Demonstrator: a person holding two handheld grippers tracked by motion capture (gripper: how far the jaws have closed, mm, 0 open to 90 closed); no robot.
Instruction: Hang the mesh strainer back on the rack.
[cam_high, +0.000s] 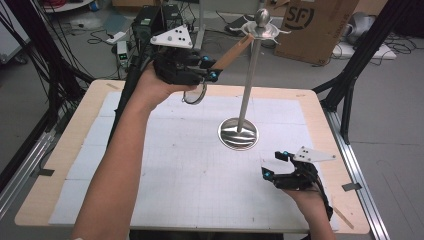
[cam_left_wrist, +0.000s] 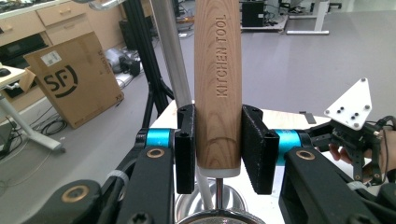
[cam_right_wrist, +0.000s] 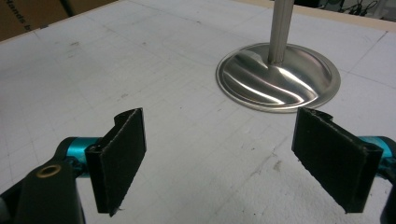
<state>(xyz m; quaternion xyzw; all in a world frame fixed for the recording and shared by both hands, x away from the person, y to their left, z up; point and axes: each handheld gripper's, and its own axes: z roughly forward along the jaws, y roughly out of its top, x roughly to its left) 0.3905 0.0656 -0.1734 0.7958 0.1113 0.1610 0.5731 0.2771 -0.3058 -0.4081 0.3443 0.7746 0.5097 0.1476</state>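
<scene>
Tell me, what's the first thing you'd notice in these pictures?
The tall shiny metal stand rising from its round base in the middle of the white table catches the eye first. Next comes the wooden handle marked KITCHEN TOOL, clamped in the left gripper and raised up toward the stand's top. The right gripper rests with open fingers near the table's right edge.

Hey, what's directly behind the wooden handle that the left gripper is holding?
Behind the wooden handle, gripped by the left gripper, rises the steel stand's pole. Below hangs the utensil's metal ring. The handle covers its top end.
</scene>
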